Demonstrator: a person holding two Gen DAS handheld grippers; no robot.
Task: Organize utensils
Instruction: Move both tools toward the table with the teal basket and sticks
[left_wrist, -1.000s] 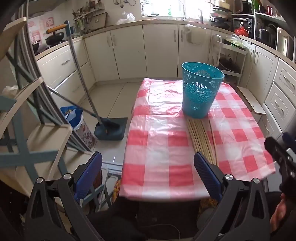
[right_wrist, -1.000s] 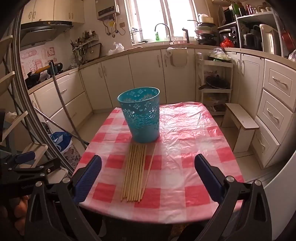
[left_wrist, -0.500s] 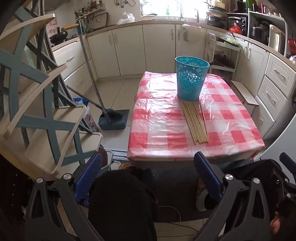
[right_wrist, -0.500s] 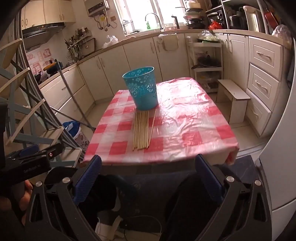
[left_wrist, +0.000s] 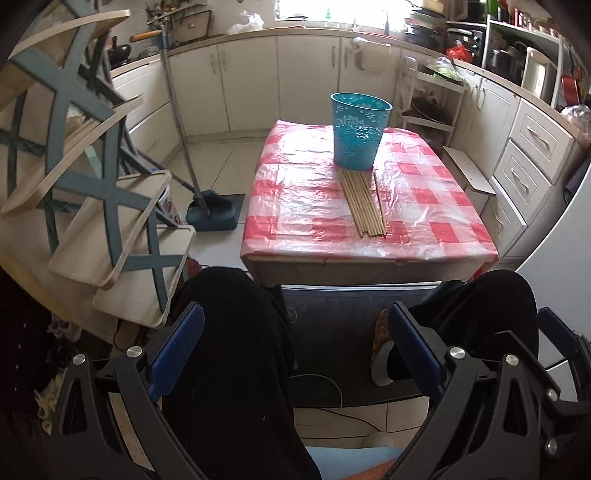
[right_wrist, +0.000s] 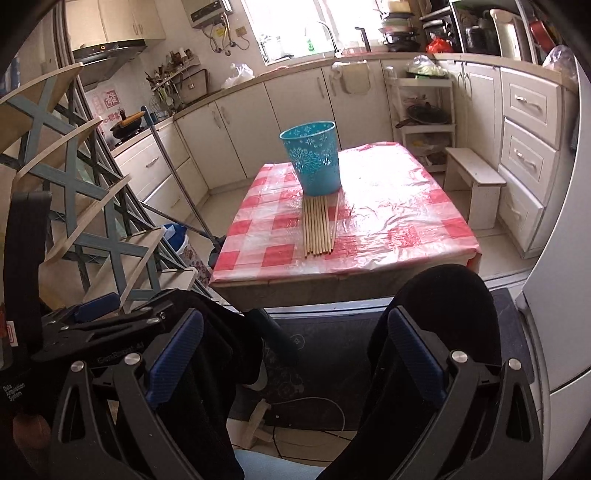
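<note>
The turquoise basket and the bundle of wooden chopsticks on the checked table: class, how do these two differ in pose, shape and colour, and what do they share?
Pose: the turquoise basket stands upright, while the wooden chopsticks lie flat in a row.
Shape: the basket is a wide, open, tapering container with a cut-out pattern; the chopsticks are thin, plain sticks.
Colour: the basket is bright turquoise; the chopsticks are pale tan.
Shared: both rest on the red checked table, the chopsticks' far ends reaching the basket's base, and neither gripper holds either.

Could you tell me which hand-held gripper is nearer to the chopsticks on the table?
Neither clearly: left hand-held gripper and right hand-held gripper both hang open over the lap, well short of the chopsticks.
</note>
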